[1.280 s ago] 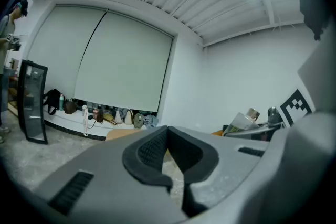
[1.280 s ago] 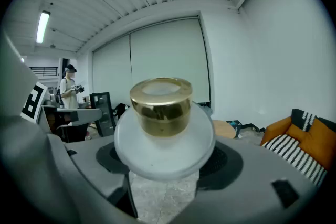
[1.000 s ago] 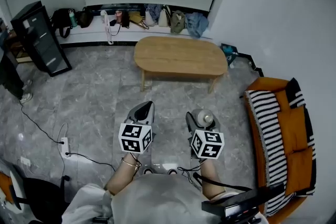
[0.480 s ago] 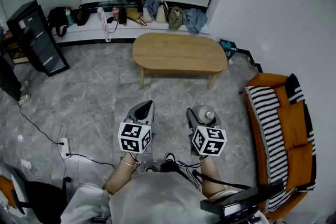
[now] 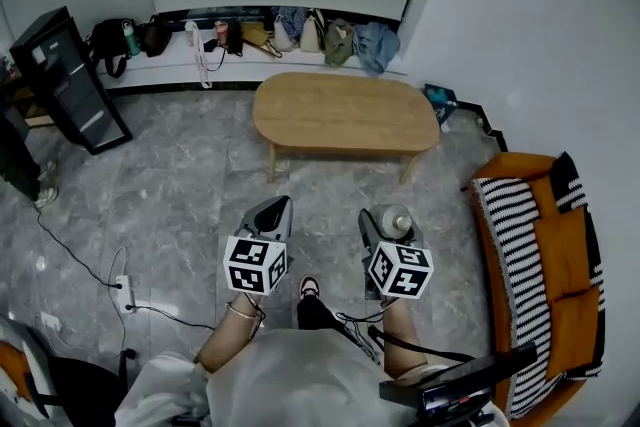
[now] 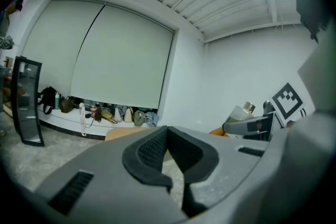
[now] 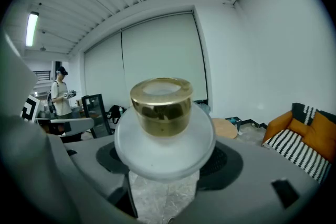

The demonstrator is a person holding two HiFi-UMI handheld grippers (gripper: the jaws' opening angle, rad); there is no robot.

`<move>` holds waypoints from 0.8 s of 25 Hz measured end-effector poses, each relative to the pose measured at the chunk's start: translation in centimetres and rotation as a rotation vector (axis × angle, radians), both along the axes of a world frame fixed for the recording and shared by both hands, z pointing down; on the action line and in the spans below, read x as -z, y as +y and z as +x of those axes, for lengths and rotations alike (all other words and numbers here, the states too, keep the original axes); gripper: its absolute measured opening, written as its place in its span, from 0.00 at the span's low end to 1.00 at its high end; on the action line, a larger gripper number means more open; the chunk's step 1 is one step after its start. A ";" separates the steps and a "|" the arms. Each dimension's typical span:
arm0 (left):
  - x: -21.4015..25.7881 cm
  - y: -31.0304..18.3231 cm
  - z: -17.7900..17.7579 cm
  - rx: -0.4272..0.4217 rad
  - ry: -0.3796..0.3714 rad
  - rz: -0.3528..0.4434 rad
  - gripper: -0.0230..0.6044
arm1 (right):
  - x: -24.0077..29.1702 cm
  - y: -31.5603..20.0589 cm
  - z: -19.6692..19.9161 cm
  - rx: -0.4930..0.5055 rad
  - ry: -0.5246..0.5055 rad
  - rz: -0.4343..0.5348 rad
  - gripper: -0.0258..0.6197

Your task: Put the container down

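The right gripper (image 5: 388, 229) was clamped on the container (image 7: 164, 139), a frosted bottle with a gold cap, held upright above the floor, presumably so that it would not tip. The oval wooden table (image 5: 345, 110) stood well apart at twelve o'clock and looked the likely place to set it. At nine o'clock of the right one, the left gripper (image 5: 270, 212) had its jaws together and empty, with no part in the hold.
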State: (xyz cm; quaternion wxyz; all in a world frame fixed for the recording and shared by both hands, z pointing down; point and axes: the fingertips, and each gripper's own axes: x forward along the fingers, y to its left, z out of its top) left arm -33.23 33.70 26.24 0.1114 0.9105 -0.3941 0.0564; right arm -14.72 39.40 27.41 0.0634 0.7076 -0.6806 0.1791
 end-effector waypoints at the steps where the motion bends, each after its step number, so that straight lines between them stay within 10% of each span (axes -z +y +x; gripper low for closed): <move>1: 0.0 -0.9 0.3 0.000 -0.005 0.001 0.05 | -0.1 -0.8 0.4 -0.003 -0.004 0.000 0.59; 20: 0.8 -18.2 7.3 0.058 0.007 -0.001 0.05 | 0.1 -18.0 9.0 0.024 0.049 -0.028 0.59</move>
